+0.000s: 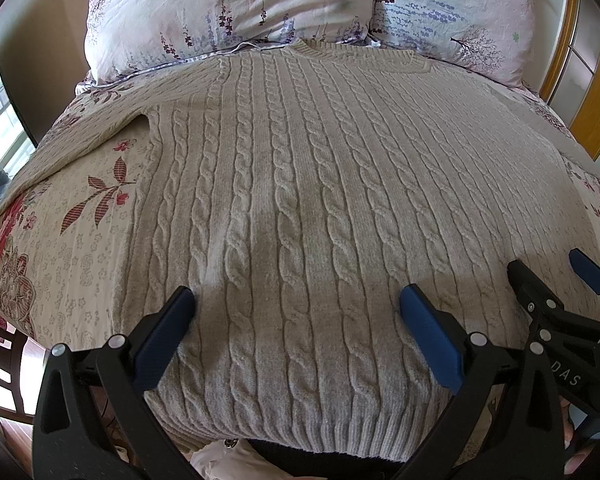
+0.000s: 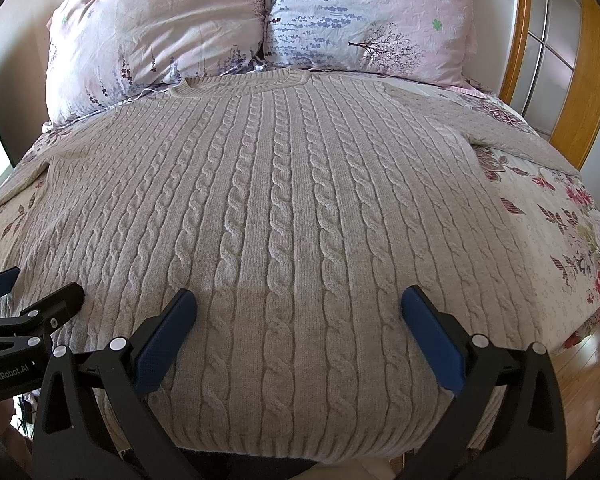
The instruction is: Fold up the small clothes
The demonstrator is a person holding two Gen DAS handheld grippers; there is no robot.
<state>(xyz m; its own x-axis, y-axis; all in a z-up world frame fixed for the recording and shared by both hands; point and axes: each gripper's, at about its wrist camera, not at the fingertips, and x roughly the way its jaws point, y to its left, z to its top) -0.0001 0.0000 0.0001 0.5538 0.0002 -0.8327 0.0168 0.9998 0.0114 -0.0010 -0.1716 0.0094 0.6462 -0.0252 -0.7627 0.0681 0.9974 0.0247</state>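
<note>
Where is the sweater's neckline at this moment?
In both wrist views the neckline sits at the far end of the sweater, lying flat on the floral bedspread, right below the two pillows.

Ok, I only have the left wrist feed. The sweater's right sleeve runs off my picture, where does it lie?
Observer: The right sleeve lies flat on the floral bedspread, angled out toward the wooden headboard frame.
Operator: Is the right gripper holding anything?
Observer: No, the right gripper is open above the sweater, near the hem, fingers spread.
Operator: Anything past the bed on that side?
Observer: Wooden floor shows beyond the bedspread's right edge.
</note>
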